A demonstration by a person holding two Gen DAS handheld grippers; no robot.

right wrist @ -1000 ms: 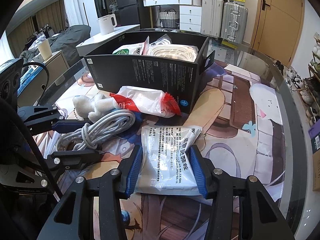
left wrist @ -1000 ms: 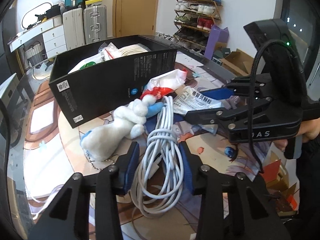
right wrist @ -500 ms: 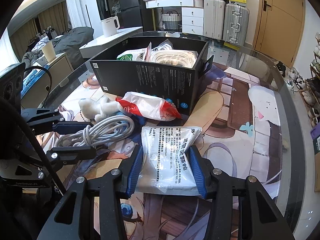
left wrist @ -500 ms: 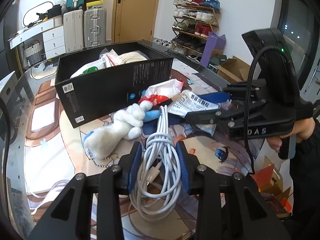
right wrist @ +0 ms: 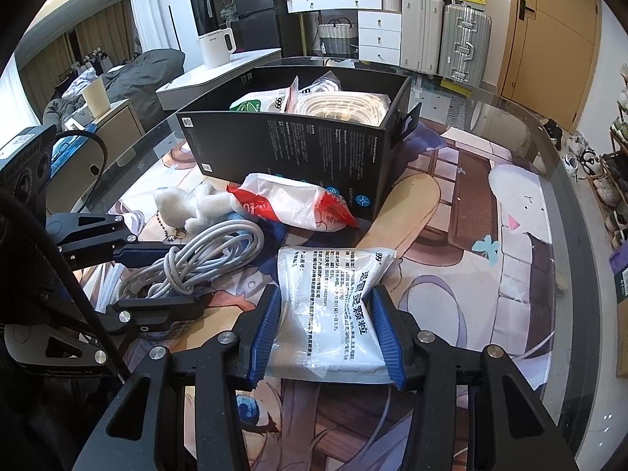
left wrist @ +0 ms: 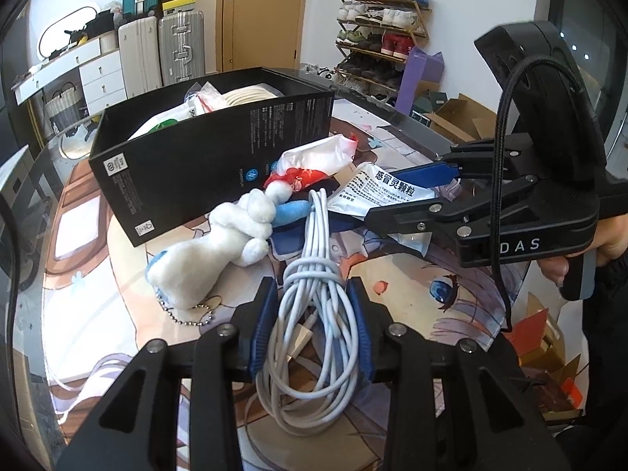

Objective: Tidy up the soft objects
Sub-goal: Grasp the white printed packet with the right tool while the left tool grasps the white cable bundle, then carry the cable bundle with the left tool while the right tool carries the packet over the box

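My left gripper [left wrist: 313, 327] is shut on a bundle of white cable [left wrist: 314, 314], lifted a little above the printed mat; the bundle also shows in the right wrist view [right wrist: 204, 259]. My right gripper [right wrist: 325, 331] is shut on a white medicine sachet [right wrist: 333, 306], which also shows in the left wrist view [left wrist: 386, 188]. A white plush toy [left wrist: 219, 251] with a ball chain lies left of the cable. A red-and-white packet [right wrist: 294, 204] lies against the black box [right wrist: 298, 149], which holds a coiled cable and other packets.
The printed mat [right wrist: 471, 212] covers a round glass table with a raised rim [right wrist: 549, 149]. Behind stand suitcases [right wrist: 443, 35], drawers and a shoe rack [left wrist: 380, 31]. Cardboard boxes [left wrist: 455, 114] sit on the floor at the right.
The left gripper's fingers have closed in on the cable bundle and raised it. The right gripper has tightened on the sachet and lifted slightly; the box looks further below both cameras.
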